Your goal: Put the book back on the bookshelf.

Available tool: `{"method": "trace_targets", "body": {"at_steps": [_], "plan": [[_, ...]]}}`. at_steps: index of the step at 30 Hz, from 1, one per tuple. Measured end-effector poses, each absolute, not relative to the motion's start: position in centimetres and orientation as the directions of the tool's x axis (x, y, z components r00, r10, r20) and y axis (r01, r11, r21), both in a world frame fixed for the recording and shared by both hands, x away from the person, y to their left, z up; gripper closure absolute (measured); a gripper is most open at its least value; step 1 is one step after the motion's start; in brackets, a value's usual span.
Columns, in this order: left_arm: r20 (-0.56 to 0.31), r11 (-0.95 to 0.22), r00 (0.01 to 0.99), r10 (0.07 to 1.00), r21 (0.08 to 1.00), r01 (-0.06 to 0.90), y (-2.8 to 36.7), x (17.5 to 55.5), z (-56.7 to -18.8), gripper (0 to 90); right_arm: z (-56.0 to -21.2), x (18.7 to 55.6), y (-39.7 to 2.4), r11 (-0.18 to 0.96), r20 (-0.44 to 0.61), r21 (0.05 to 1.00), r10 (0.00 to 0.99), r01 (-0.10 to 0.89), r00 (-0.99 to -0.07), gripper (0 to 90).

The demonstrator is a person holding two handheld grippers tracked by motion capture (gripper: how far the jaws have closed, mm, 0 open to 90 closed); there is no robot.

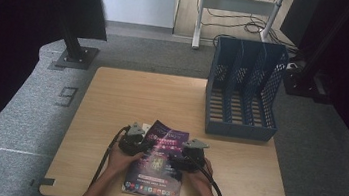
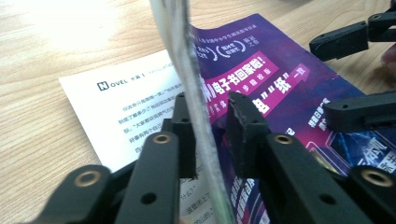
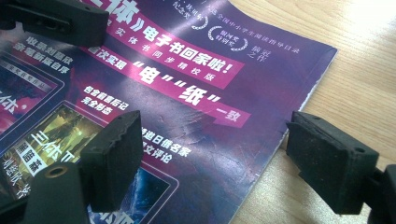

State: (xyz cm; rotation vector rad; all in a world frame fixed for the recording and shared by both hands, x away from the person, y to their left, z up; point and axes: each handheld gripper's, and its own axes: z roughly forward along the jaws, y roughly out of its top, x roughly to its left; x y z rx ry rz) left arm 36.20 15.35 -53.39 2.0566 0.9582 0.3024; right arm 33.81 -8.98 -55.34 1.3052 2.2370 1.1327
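Left gripper: two black jaws with matte, blocky pads, brass-coloured rivets at the linkage joints; jaws set narrow, one on each side of the lifted left edge of a magazine cover, a small gap visible at the right pad. In the high view it sits at the magazine's left edge, grey three-cornered plate on top, black cable trailing back beside the forearm

Right gripper: same black construction, pads finely ridged and slightly crumbly at the edges; jaws spread wide and holding nothing, one pad above the glossy cover, the other over bare wood just past the magazine's right edge. In the high view it lies over the magazine's right half

Magazine: thin, soft-bound, rectangular; glossy purple-magenta cover with white and pink printed characters and small picture panels; surface shows faint creases in the right gripper view. Lies flat near the front edge of the table, centre, cover raised at its left edge

White sheet: smooth paper, black printed text, flat on the wood, partly under the lifted cover

Table: rectangular top, pale wood-grain laminate, rounded corners

File rack: dark blue-grey plastic, slotted walls, upright dividers, at the table's far right corner, well apart from the magazine

Floor: grey carpet
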Motion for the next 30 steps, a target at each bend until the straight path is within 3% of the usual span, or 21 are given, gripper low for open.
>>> {"method": "trace_targets", "body": {"at_steps": [10, 30], "plan": [[-0.155, -0.337, 0.687, 0.71, 0.782, 0.524, 15.6, 36.2, -53.2, 84.3, -55.3, 33.8, -9.0, 0.271, 0.117, 0.761, 0.837, 0.589, -0.535, 18.5], [-0.164, -0.304, 0.71, 0.685, 0.821, 0.483, 15.5, 35.6, -52.0, 87.2, -55.3, 33.9, -9.3, 0.272, 0.123, 0.764, 0.829, 0.586, -0.545, 18.7]]}}
